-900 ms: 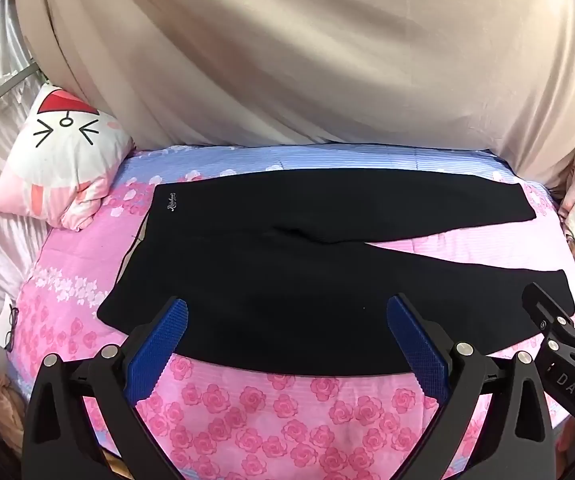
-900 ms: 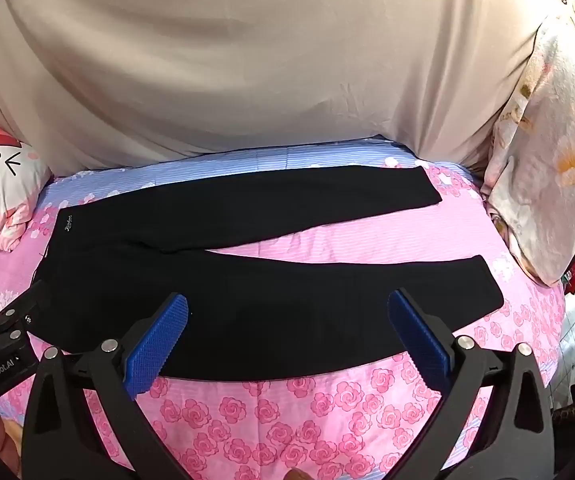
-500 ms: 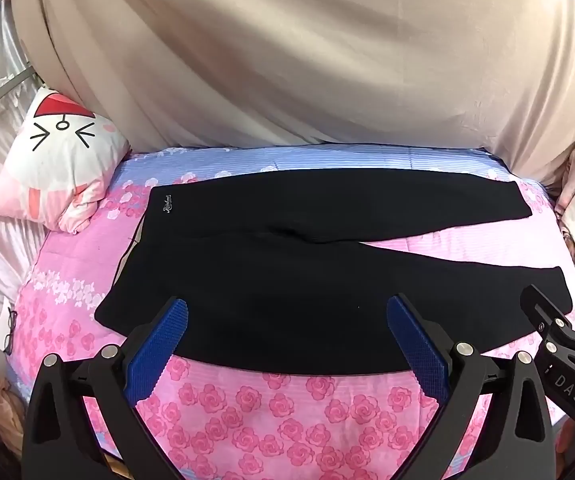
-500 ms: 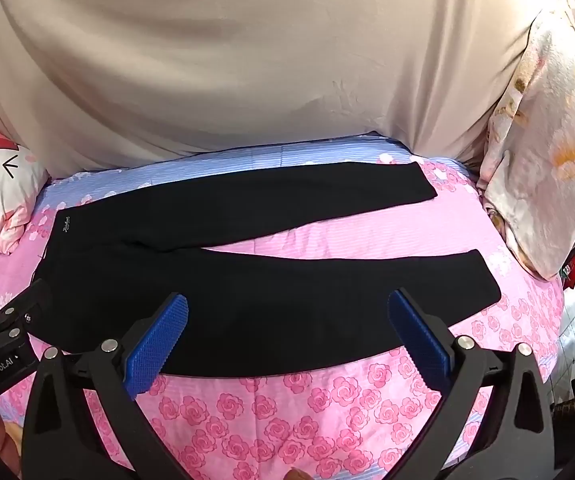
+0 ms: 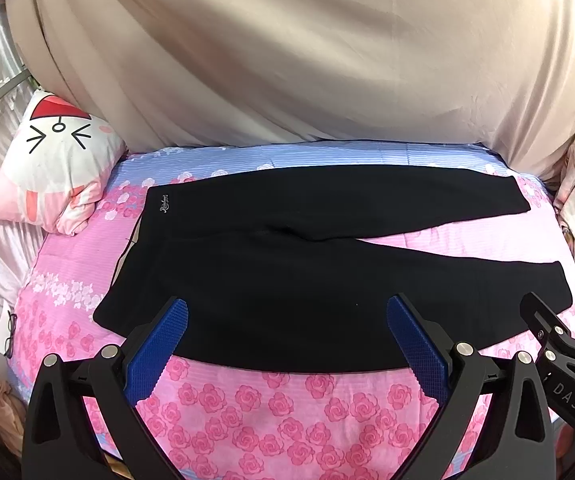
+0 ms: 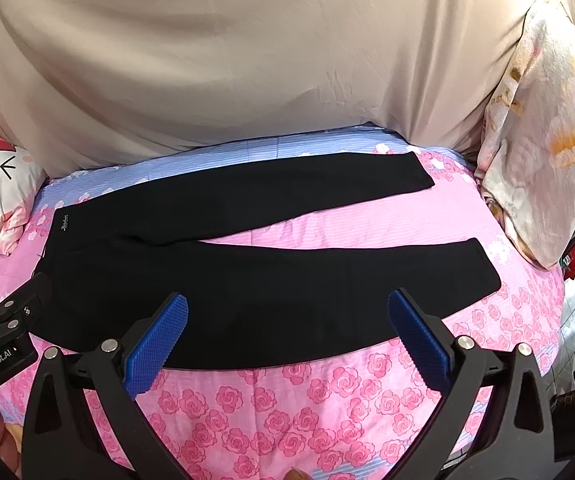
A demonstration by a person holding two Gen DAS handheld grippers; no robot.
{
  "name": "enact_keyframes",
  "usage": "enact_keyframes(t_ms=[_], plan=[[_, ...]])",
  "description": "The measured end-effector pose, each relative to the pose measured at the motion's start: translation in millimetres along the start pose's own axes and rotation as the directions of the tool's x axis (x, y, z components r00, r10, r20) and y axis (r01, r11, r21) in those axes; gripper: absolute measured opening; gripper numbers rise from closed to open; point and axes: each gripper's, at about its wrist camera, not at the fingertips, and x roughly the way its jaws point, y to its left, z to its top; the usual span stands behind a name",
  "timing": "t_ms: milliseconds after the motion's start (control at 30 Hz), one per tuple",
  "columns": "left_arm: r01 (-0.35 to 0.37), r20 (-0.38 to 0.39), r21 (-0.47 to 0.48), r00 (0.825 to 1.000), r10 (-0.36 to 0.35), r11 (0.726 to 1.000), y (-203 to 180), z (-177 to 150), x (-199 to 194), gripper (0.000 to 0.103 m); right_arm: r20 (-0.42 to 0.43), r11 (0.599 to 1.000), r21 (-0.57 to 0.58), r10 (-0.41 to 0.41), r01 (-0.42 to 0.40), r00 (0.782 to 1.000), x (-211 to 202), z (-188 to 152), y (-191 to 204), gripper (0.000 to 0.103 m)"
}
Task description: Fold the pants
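Observation:
Black pants (image 5: 287, 272) lie flat on the pink flowered bed sheet (image 5: 267, 408), waistband to the left, both legs spread apart toward the right; they also show in the right wrist view (image 6: 271, 280). My left gripper (image 5: 287, 312) is open and empty, above the near edge of the pants by the seat. My right gripper (image 6: 287, 308) is open and empty, above the near leg. Each gripper shows at the edge of the other's view.
A cat-face pillow (image 5: 51, 168) lies at the bed's left end. A flowered quilt (image 6: 543, 152) is piled at the right end. A beige curtain (image 5: 287, 60) hangs behind the bed. Glasses (image 5: 9, 332) lie at the left edge.
Both grippers have drawn slightly back and up; the pants sit a little lower and farther in both views. Both stay open.

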Motion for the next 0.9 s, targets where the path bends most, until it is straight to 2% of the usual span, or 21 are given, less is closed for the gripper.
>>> enact_keyframes(t_ms=[900], plan=[[0.005, -0.012, 0.017, 1.0, -0.004, 1.0, 2.5, 5.9, 12.3, 0.098, -0.026, 1.0, 0.013, -0.001, 0.001, 1.0, 10.5, 3.1, 0.9, 0.098]])
